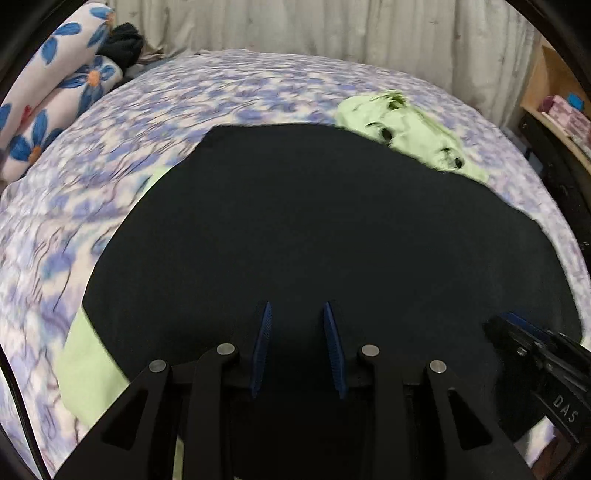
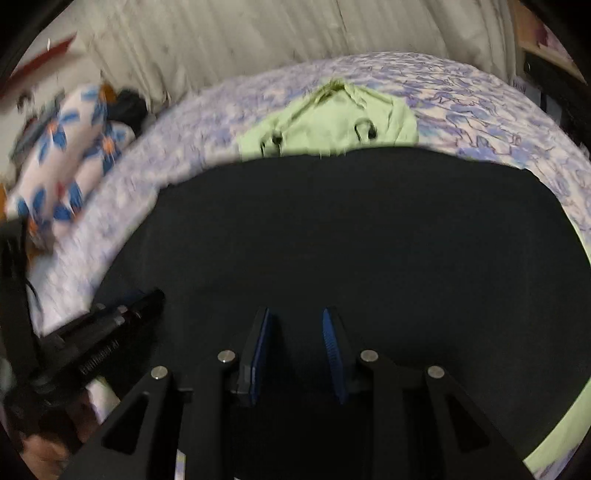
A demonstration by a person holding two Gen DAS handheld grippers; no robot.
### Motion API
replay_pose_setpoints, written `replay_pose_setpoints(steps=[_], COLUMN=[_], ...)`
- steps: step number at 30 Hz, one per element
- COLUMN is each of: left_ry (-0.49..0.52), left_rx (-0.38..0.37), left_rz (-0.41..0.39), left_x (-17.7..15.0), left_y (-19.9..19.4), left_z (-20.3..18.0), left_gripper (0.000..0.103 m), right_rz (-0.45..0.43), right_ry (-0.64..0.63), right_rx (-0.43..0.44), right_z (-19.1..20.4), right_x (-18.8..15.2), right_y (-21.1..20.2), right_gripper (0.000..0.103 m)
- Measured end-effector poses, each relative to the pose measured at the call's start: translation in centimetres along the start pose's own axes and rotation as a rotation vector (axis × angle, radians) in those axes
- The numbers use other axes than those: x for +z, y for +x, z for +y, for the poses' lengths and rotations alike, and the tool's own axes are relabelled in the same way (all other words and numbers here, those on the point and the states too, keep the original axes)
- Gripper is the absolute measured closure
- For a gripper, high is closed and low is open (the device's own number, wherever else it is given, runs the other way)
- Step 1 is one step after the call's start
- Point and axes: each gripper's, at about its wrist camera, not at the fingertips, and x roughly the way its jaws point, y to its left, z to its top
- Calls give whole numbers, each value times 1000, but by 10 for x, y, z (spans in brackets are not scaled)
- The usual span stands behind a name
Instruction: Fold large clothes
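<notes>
Two grippers are in service, one in each of my hands. Left gripper: jaws apart, blue ribbed pads facing each other across a clear gap, nothing between them. Right gripper: jaws likewise apart and empty. In the left wrist view, the right gripper shows at the lower right edge; in the right wrist view, the left gripper shows at the lower left edge. Both units point down over the near portion of the same cloth.

Task item: a large black garment, spread flat on the bed. Its surface is smooth, with no visible folds. It covers most of the near and middle bed area.

Beneath the black garment lies a light green garment. Its far part, crumpled and bearing dark marks, protrudes past the black garment's far edge. A green strip also protrudes at the near left in the left wrist view and at the near right in the right wrist view.

The bed carries a purple-and-white floral cover. At its far left lie rolled white bedding with blue flowers and a dark bundle just beside it. A pale curtain hangs behind the bed. At far right stands a wooden shelf; it holds pinkish items, too blurred to identify.
</notes>
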Motion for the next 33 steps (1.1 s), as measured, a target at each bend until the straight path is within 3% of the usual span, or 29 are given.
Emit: replay_pose_setpoints(steps=[6, 8, 9, 12, 14, 16, 19, 25, 33], left_ry=[-30, -51, -59, -74, -63, -37, -28, -65, -49], left_rx=[121, 104, 118, 113, 133, 164, 167, 147, 154], left_rz=[-24, -24, -28, -30, -31, -30, -18, -19, -24], left_x=[1, 0, 0, -1, -4, -7, -5, -3, -14], left_y=[-3, -8, -10, -12, -12, -12, -16, -39, -78], left_z=[48, 64, 70, 80, 77, 71, 68, 68, 59], left_gripper=[75, 75, 75, 75, 75, 75, 66, 42, 41], right_rz=[-46, -42, -48, -61, -57, -45, -25, -2, 0], right_ry=[125, 183, 227, 375, 386, 357, 330, 392, 439], right_rx=[-167, -363, -382, -277, -274, -318, -362, -320, -222], right_z=[-82, -120, -140, -182, -182, -174, -163, -164, -142], right_x=[-24, -33, -40, -54, -55, -53, -50, -51, -69], right_y=[-34, -47, -53, -69, -71, -70, -66, -77, -102], right_gripper=[81, 79, 79, 86, 92, 91, 88, 84, 84])
